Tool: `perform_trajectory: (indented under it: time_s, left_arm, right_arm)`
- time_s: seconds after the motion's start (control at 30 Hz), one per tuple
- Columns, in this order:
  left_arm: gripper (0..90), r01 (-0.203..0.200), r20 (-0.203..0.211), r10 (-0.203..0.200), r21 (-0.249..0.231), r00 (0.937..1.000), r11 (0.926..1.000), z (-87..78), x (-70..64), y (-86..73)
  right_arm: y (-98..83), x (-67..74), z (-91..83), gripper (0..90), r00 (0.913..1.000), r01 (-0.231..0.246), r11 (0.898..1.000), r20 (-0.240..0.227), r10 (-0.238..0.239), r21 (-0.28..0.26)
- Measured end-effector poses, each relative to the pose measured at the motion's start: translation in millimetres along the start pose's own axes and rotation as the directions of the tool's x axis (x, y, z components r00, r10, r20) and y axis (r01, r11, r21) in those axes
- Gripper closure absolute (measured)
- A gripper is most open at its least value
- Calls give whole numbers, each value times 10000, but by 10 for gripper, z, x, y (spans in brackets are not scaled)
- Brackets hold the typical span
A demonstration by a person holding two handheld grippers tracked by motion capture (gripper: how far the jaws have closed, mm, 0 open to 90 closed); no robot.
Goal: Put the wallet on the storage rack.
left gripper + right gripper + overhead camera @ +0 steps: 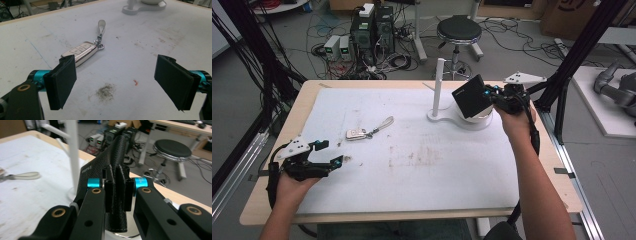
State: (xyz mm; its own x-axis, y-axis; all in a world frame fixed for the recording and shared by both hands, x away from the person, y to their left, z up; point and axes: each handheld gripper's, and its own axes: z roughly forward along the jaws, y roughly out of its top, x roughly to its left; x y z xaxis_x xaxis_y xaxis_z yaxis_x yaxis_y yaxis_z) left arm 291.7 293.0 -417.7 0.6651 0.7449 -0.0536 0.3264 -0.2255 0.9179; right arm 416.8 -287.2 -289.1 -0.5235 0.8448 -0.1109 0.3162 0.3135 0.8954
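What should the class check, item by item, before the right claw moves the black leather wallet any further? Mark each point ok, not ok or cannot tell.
1. Right claw shut on the black textured leather wallet: ok.
2. Wallet lifted off the white round-based stand: cannot tell; it hangs right over the base.
3. Thin white upright post apart from the wallet: ok, though close beside it.
4. Left claw open with nothing between its pads: ok.
5. Silver car key fob with grey strap lying out of the wallet's way on the white mat: ok.
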Motion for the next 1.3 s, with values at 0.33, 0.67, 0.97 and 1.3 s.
perform_trajectory:
  time_s: [0.33,0.67,0.97,1.3]
  left_arm:
    - [181,32,-38,-32,-15,10000,10000,-8,15,-6]
    - [181,69,-49,-69,-2,10000,10000,-2,13,-9]
    - [180,40,-45,-40,-37,10000,10000,-14,13,-2]
    - [180,2,-30,-2,-25,10000,10000,-6,9,4]
  right_arm:
    - [-8,-165,133,854,9976,-256,9990,655,232,360]
    - [-74,-253,198,853,9937,-331,9971,1093,255,679]
    - [-118,-231,306,851,9902,-78,9936,1394,-81,1130]
    - [-156,-236,374,847,9865,-331,9919,1634,126,1229]
